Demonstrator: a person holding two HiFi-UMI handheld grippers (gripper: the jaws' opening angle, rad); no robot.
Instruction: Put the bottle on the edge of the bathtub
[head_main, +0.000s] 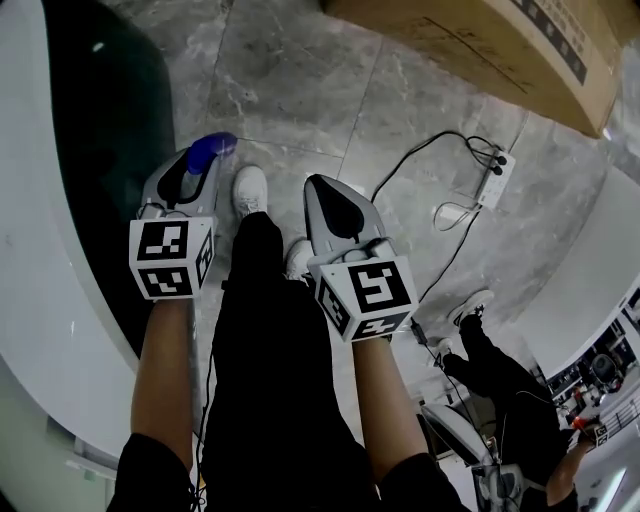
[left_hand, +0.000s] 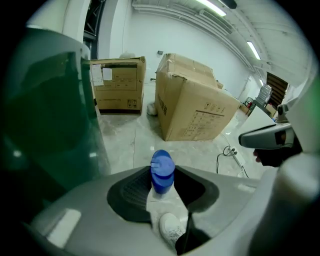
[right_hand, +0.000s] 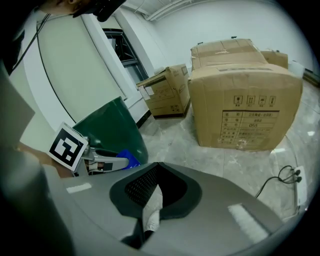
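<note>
While the left claw (head_main: 203, 165) grips a blue-capped bottle (left_hand: 162, 172) near the bathtub (head_main: 40, 250), the right claw (right_hand: 157, 167) is closed, empty.

The bottle (left_hand: 162, 172) was capped in glossy blue plastic. The floor (head_main: 300, 90) was laid with polished grey stone tiles. The boxes (right_hand: 245, 100) were of matt brown cardboard, and the bathtub (head_main: 40, 280) was finished smooth and glossy.

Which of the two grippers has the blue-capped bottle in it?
The left gripper: its jaws clamp the bottle, while the right gripper has its jaws together with nothing between them.
</note>
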